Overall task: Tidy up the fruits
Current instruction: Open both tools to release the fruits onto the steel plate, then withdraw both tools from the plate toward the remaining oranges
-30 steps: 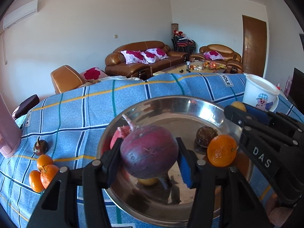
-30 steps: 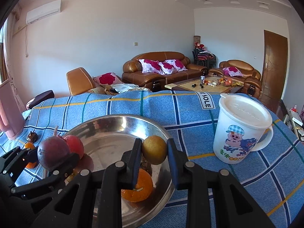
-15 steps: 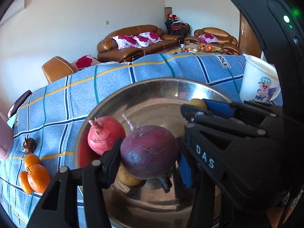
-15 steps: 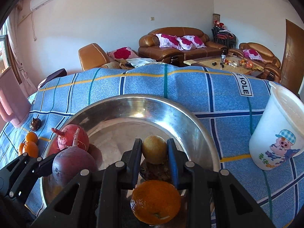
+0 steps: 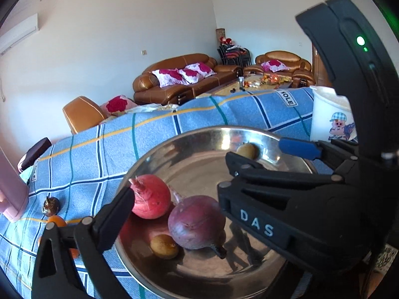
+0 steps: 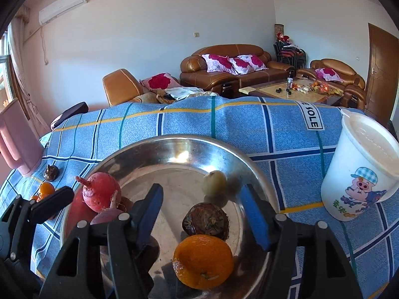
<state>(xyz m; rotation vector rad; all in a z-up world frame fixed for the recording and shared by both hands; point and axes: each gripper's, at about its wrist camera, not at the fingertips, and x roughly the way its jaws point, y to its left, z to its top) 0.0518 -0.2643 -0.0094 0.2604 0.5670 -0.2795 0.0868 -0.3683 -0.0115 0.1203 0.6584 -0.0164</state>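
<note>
My left claw (image 5: pixel 174 196) is standing wide over the steel bowl (image 5: pixel 174 147); its jaws have just been opening, and the purple beet (image 5: pixel 197 221) is lying loose between them on the bowl floor, touching neither pad. A red radish (image 5: pixel 149 196) is leaning beside the beet, a small brown fruit (image 5: pixel 163 246) just in front. My right claw (image 6: pixel 202 211) is crossing the left view and hiding the left claw's other finger. Its jaws have also just been opening; the small yellow fruit (image 6: pixel 214 183), blurred, is sitting free in the bowl (image 6: pixel 149 149) beyond the pads. Between the blue pads (image 6: pixel 254 214) are lying a dark brown fruit (image 6: pixel 205 221) and an orange (image 6: pixel 203 260). On the blue checked cloth (image 6: pixel 274 134) covering the bench, a white lidded cup (image 6: pixel 359 174) is standing right of the bowl; left of it are lying a small dark fruit (image 6: pixel 51 172) and more oranges (image 6: pixel 46 189), near a pink jug (image 6: pixel 17 139).
</note>
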